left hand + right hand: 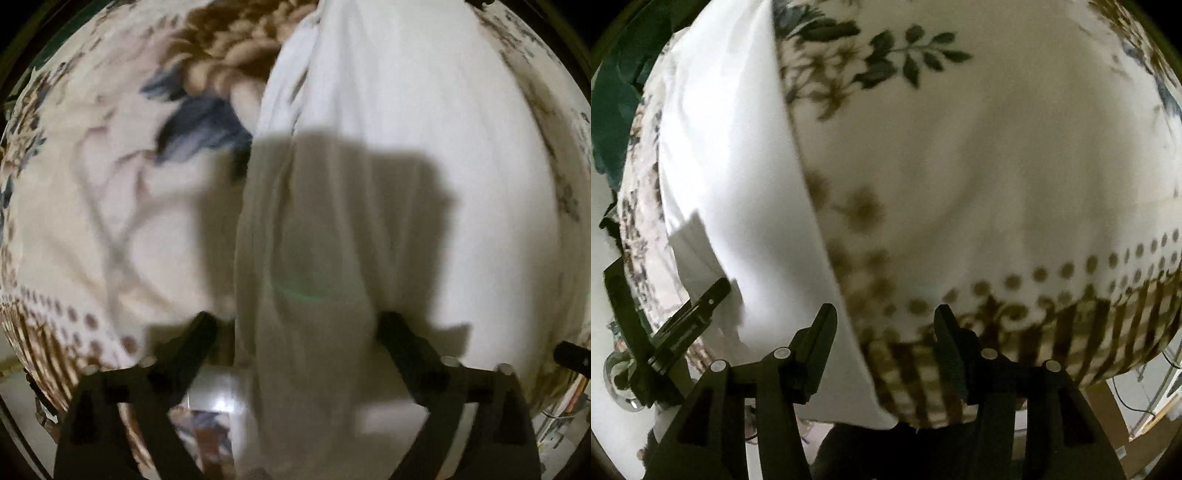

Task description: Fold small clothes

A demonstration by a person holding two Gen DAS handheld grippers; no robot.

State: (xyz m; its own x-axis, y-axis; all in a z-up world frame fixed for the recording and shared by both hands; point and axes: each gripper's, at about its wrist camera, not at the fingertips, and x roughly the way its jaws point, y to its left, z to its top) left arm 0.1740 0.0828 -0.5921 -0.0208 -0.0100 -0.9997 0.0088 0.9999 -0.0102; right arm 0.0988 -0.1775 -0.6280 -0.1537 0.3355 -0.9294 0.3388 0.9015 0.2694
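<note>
A white garment (388,129) lies on a floral bedsheet (92,203), running from near to far in the left wrist view. A bunched fold of it (306,295) rises between the fingers of my left gripper (299,321), whose jaws stand wide apart. In the right wrist view the same white garment (738,184) lies at the left, its right edge running diagonally down to the near edge. My right gripper (884,314) is open, with its left finger (822,328) over the garment's edge and its right finger (947,332) over the sheet. The left gripper (690,314) shows at the lower left there.
The bedsheet (960,184) has dark leaf prints, brown dots and a striped border along the near edge. A brown and blue flower print (221,66) lies left of the garment. Floor and clutter (1145,406) show beyond the bed's near edge. Dark green cloth (613,110) sits at far left.
</note>
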